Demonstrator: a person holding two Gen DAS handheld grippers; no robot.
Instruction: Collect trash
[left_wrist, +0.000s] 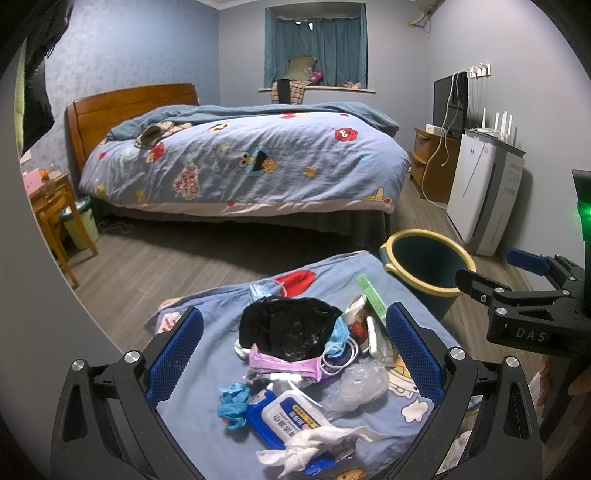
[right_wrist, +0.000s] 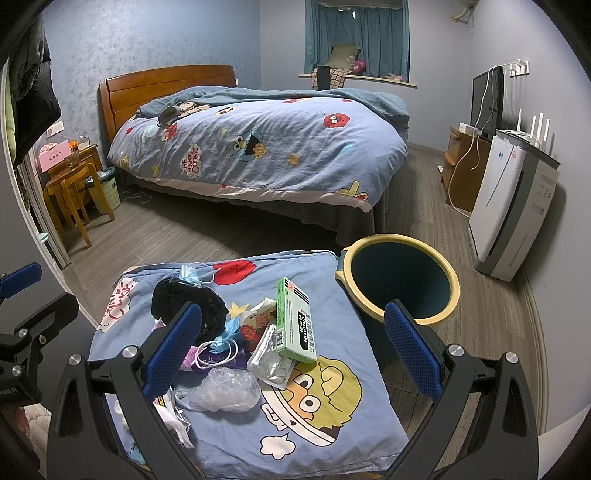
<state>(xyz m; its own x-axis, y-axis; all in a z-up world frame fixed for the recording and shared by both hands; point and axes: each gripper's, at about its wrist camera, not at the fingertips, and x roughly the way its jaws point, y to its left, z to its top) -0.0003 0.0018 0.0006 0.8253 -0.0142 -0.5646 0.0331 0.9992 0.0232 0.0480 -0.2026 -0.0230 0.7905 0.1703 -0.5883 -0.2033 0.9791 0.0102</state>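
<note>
No piece of trash is held yet, so the collecting is judged to be at its start, with a first pick to be chosen. The trash pile (left_wrist: 299, 354) is seen in the lower centre of the left wrist view, spread on a cartoon-printed cushion (right_wrist: 332, 417); a black plastic bag (left_wrist: 288, 328), a green box (right_wrist: 295, 321), a clear crumpled bag (right_wrist: 225, 391) and a wipes pack (left_wrist: 291, 413) are counted among it. The bin (right_wrist: 399, 280) is placed to the right of centre in the right wrist view, just beside the cushion's corner, and it looks empty, though its bottom is perhaps too dark to be sure. The left gripper (left_wrist: 295, 354) is held wide open over the pile, and nothing is touched by its fingers (left_wrist: 177, 358). The right gripper (right_wrist: 291, 354) is also spread wide and empty. For the next move, one gripper must be lowered and closed on a single item, then carried over to the bin.
</note>
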